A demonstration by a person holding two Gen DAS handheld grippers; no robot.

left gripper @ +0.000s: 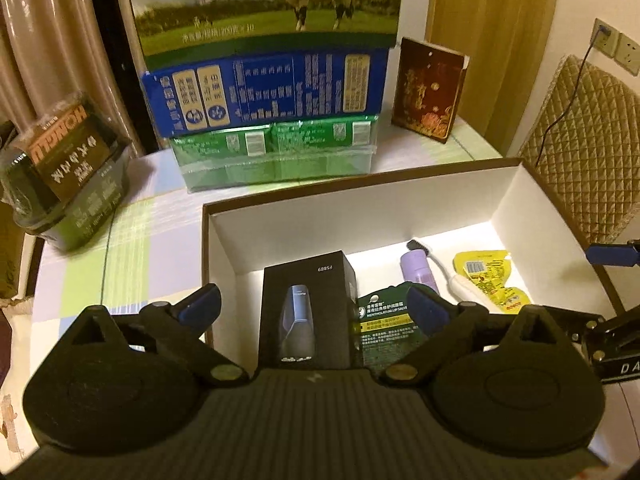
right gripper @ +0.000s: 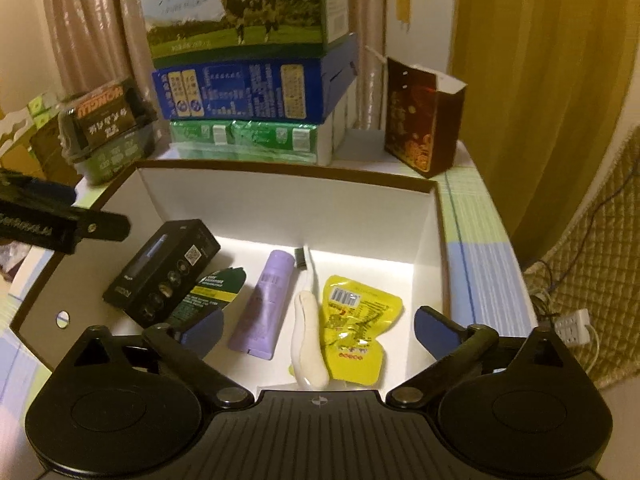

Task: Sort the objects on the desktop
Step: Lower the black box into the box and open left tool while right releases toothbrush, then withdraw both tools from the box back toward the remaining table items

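"FS889" on black box (left gripper: 308, 304)

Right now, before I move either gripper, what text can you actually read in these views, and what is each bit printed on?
"PURE MILK": milk carton, top of the stack.
"FS889", upside down: black box in the white box.
"MENTHOLATUM LIP": green card.
"HONGLU", upside down: brown pack.
"DA": the other gripper's arm, cut off.
Blue carton, yellow packet: too small to read.

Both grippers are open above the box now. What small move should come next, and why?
Probably lift both grippers clear of the white box. The left gripper and right gripper are open and hold nothing, while the black box, purple tube, toothbrush and yellow packet already lie inside.
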